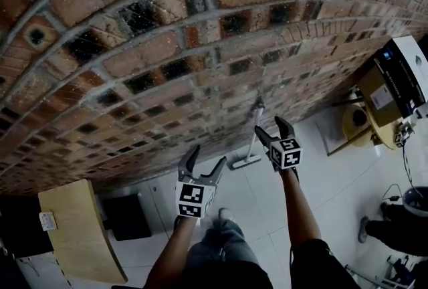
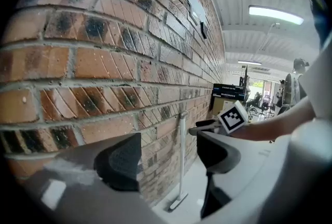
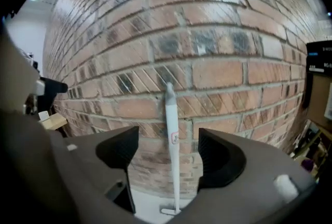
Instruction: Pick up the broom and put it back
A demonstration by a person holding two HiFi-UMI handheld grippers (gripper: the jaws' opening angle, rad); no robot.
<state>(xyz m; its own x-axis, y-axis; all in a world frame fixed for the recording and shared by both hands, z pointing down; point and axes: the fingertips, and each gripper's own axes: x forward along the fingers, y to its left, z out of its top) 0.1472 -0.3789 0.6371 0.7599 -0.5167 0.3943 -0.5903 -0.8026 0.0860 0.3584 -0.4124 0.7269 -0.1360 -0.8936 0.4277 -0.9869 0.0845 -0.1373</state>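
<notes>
The white broom [image 1: 252,135] stands upright against the brick wall, its flat head on the floor. In the right gripper view the broom [image 3: 173,155] shows between and beyond the jaws, untouched. My right gripper [image 1: 274,133] is open, just to the right of the handle and apart from it. My left gripper [image 1: 202,164] is open and empty, lower and to the left. In the left gripper view the broom [image 2: 182,161] leans on the wall ahead, with the right gripper [image 2: 207,125] beside its top.
The brick wall [image 1: 167,53] fills the front. A wooden table [image 1: 79,231] and a dark box [image 1: 127,216] stand at the lower left. A cardboard box [image 1: 394,90], a yellow stool [image 1: 358,122] and a person's legs [image 1: 394,227] are at the right.
</notes>
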